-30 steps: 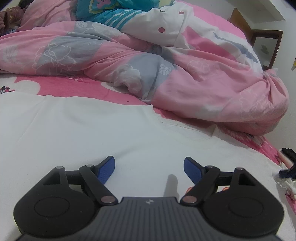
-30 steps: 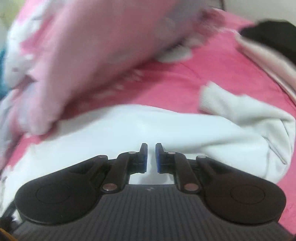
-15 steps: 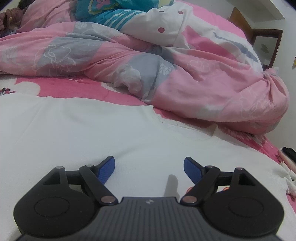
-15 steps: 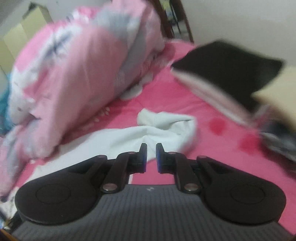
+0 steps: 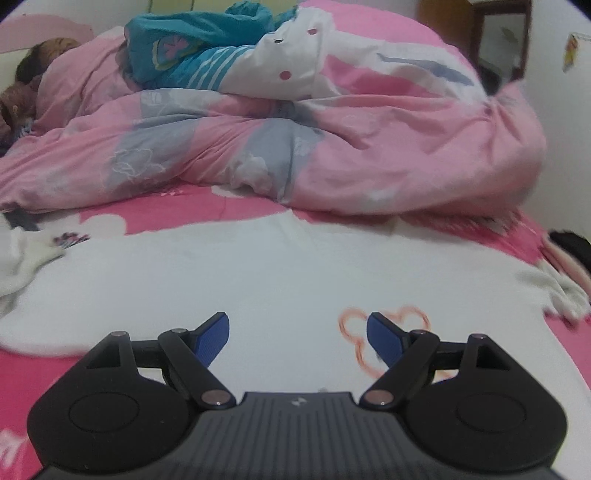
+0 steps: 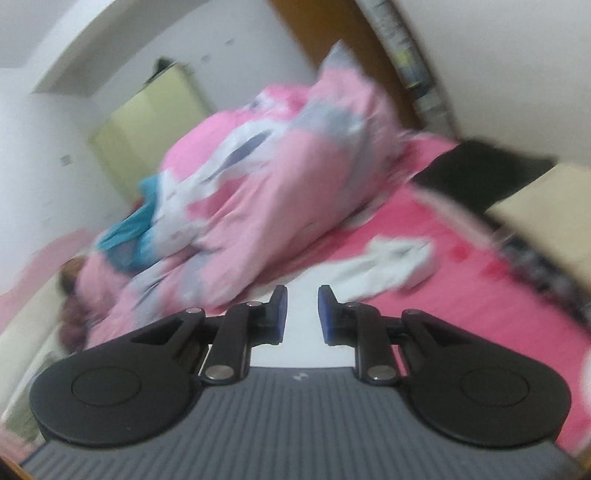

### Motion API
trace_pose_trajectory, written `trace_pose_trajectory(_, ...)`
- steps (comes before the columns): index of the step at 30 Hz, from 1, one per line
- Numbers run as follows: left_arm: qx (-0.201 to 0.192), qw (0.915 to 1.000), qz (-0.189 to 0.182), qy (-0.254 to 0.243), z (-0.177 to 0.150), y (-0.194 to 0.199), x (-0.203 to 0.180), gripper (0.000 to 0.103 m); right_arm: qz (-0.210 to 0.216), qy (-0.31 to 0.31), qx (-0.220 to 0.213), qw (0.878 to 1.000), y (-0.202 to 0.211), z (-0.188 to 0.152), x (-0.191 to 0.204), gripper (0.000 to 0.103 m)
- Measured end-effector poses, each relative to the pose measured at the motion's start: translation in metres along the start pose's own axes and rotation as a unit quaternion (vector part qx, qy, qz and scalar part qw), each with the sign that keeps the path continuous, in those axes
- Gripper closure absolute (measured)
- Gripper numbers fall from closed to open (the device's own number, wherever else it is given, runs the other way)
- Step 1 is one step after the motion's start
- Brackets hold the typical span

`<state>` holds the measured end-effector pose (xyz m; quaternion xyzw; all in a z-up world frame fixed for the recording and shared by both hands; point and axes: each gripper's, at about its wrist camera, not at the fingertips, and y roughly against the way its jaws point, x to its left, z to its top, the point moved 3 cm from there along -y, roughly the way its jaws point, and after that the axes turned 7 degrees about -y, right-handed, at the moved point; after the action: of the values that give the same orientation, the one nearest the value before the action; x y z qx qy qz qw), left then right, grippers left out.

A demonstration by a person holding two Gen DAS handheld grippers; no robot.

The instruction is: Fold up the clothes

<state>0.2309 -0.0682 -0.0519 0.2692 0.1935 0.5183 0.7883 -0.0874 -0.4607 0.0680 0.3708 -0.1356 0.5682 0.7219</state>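
Observation:
A white garment lies spread flat on the pink bedsheet, with an orange outline print near its front. One sleeve trails off to the left, the other sleeve to the right. My left gripper hovers above the garment, jaws wide open and empty. In the blurred, tilted right wrist view, my right gripper is raised over the bed; its jaws are opening with nothing between them. The white sleeve lies crumpled ahead of it.
A bunched pink and grey duvet with a teal cloth on top fills the far side of the bed. Dark clothing lies at the bed's right edge. A wooden frame stands beyond.
My left gripper rose and drew back, bringing more of the white garment and its orange print into view. My right gripper swung up and away from the sleeve, tilted, and its jaws parted.

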Motion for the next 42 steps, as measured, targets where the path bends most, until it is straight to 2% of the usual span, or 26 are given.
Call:
trace_pose_trajectory(3, 0.012, 0.9998, -0.011, -0.014, -0.023, 0.036, -0.006, 0.020, 0.037, 0.000, 0.043, 0.998, -0.027, -0.033, 0.005, 0.085)
trace_pose_trajectory(5, 0.016, 0.9993, -0.017, -0.030, -0.042, 0.055, -0.013, 0.020, 0.048, 0.002, 0.072, 0.996, -0.053, -0.061, 0.005, 0.085)
trace_pose_trajectory(10, 0.024, 0.9972, -0.023, -0.067, -0.102, 0.093, -0.030, 0.020, 0.009, 0.063, 0.134, 0.989, -0.102, -0.136, 0.009, 0.085)
trace_pose_trajectory(14, 0.035, 0.9960, -0.033, -0.075, -0.149, 0.118, -0.033, 0.020, -0.016, 0.095, 0.171, 0.981, -0.101, -0.185, -0.006, 0.085)
trace_pose_trajectory(18, 0.029, 0.9948, -0.025, -0.094, -0.184, 0.145, -0.030, 0.020, -0.016, 0.122, 0.181, 0.976, -0.067, -0.220, -0.024, 0.085)
trace_pose_trajectory(20, 0.030, 0.9953, -0.026, -0.088, -0.196, 0.157, -0.025, 0.019, -0.012, 0.116, 0.182, 0.976, -0.045, -0.228, -0.031, 0.085)
trace_pose_trajectory(25, 0.034, 0.9981, -0.040, -0.031, -0.216, 0.189, 0.001, 0.019, -0.025, 0.107, 0.177, 0.978, -0.004, -0.238, -0.034, 0.084)
trace_pose_trajectory(30, 0.006, 0.9995, -0.021, -0.022, -0.213, 0.211, 0.014, 0.019, -0.017, 0.104, 0.162, 0.981, 0.001, -0.233, -0.022, 0.083)
trace_pose_trajectory(34, -0.003, 0.9994, -0.033, 0.003, -0.201, 0.201, 0.021, 0.019, 0.009, 0.090, 0.153, 0.984, -0.011, -0.229, -0.006, 0.082)
trace_pose_trajectory(38, 0.002, 0.9972, -0.067, 0.033, -0.196, 0.181, 0.028, 0.019, 0.041, 0.079, 0.158, 0.983, -0.022, -0.233, 0.011, 0.082)
trace_pose_trajectory(41, 0.011, 0.9939, -0.094, 0.056, -0.198, 0.169, 0.034, 0.025, 0.047, 0.085, 0.172, 0.980, -0.028, -0.244, 0.020, 0.081)
trace_pose_trajectory(42, 0.011, 0.9928, -0.101, 0.063, -0.198, 0.168, 0.036, 0.030, 0.044, 0.087, 0.176, 0.979, -0.029, -0.248, 0.022, 0.081)
